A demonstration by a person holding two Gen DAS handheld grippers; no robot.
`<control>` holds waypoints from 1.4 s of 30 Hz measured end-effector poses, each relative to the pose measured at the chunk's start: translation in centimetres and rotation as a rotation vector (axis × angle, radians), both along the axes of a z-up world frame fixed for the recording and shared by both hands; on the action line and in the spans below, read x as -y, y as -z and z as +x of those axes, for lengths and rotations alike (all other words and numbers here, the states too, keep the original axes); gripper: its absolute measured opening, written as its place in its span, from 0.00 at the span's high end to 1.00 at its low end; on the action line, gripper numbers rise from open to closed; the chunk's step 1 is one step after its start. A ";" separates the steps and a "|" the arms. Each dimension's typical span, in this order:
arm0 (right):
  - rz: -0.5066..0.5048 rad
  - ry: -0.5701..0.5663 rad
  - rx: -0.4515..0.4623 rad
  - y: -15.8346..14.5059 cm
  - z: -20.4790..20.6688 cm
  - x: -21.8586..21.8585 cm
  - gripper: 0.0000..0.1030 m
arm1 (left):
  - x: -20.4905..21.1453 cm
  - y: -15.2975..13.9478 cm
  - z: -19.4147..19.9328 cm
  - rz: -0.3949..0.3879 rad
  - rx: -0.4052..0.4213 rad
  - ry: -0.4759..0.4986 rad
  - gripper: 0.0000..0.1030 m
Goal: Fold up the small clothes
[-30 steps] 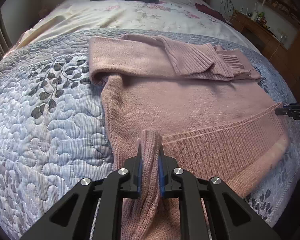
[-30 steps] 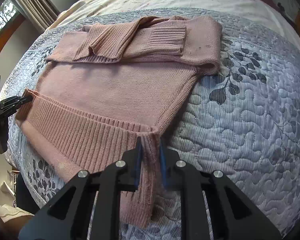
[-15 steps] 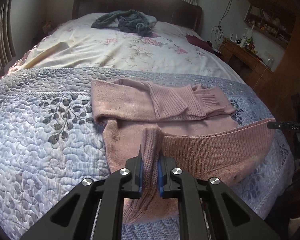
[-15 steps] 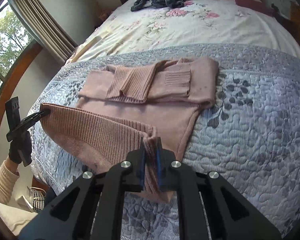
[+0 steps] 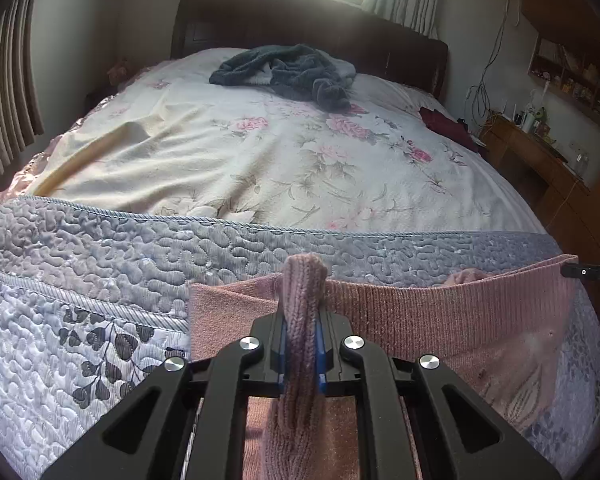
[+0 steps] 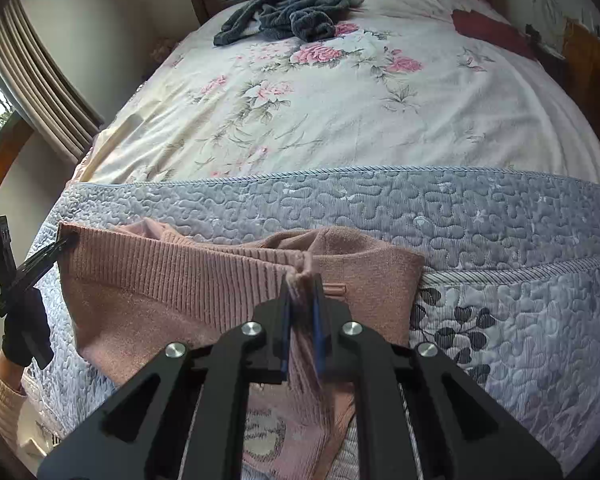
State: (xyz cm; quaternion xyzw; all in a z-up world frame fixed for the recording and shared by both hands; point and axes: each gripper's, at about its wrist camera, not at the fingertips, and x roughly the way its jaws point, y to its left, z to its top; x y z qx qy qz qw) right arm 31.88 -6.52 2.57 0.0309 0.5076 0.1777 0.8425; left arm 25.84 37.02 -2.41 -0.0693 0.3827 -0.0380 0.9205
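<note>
Sweater: a pink knitted sweater (image 5: 440, 320) is held up over the foot of a bed, its ribbed hem stretched in a line between two hand-held grippers while the rest of the garment hangs below and rests on the quilt.
Left hand-held gripper: the left hand-held gripper (image 5: 302, 344) is clamped on one corner of the hem; a bunched roll of knit stands up between its blue-padded jaws and trails back towards the camera.
Right hand-held gripper: the right hand-held gripper (image 6: 302, 320) pinches the opposite corner of the hem, with a small gathered tuft of fabric poking up just above its tips.
Between the grippers: seen from the right wrist, the ribbed band runs leftward from the right tool to the tip of the left one, which shows at the frame's edge gripped by a gloved hand (image 6: 24, 332) with a cream sleeve below it.
Folded part: behind the raised hem, the upper portion of the sweater lies on the quilt, mostly hidden by the lifted band.
Quilt: a grey-blue quilted cover (image 5: 80, 280) with a leaf print spans the near end of the bed beneath the garment.
Bed: a cream floral sheet (image 6: 340, 120) covers the rest of the mattress.
Far end: a dark grey garment (image 5: 288, 72) lies crumpled near the headboard, well apart from the sweater.
</note>
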 end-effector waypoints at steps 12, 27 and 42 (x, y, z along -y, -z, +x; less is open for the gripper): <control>-0.087 0.096 -0.135 9.6 5.4 -0.2 0.91 | -1.1 8.9 5.6 0.058 -0.201 -0.108 0.84; 0.005 -0.045 -0.196 8.5 -10.1 3.7 0.63 | 2.1 3.6 -6.9 0.087 -0.099 0.018 0.60; 0.010 -0.020 -0.283 10.7 -13.8 4.4 0.96 | 5.3 10.1 -10.2 0.100 -0.267 0.086 0.57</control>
